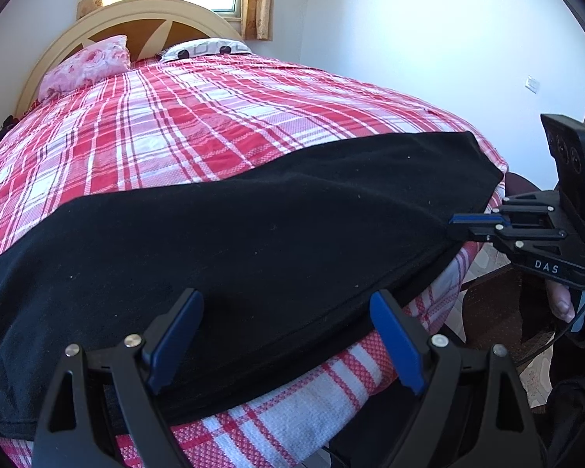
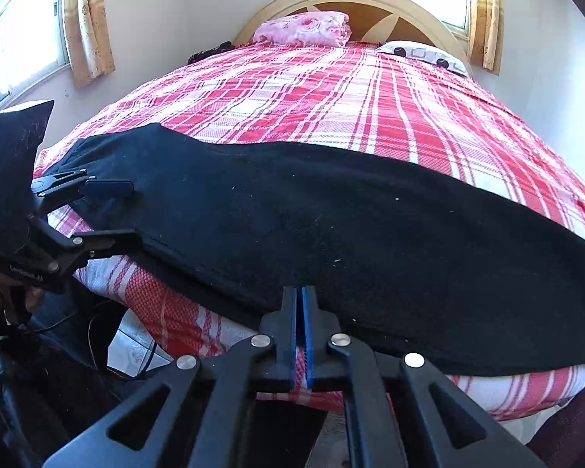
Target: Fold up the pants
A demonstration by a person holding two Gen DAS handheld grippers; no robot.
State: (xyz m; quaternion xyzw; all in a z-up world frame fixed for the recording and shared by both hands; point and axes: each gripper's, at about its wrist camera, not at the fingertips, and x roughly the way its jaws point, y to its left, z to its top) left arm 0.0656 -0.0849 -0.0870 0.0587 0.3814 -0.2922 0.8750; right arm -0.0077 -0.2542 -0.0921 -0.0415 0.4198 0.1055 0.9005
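The black pants lie flat across the foot of the bed, folded lengthwise; they also show in the right wrist view. My left gripper is open, its blue-padded fingers straddling the near edge of the pants. In the right wrist view it is open around the pants' left end. My right gripper is shut on the near edge of the pants. In the left wrist view it pinches the right end of the pants.
The bed has a red and white plaid cover. A pink pillow and a patterned pillow lie by the headboard. White walls and curtained windows surround it. Floor shows below the bed's foot.
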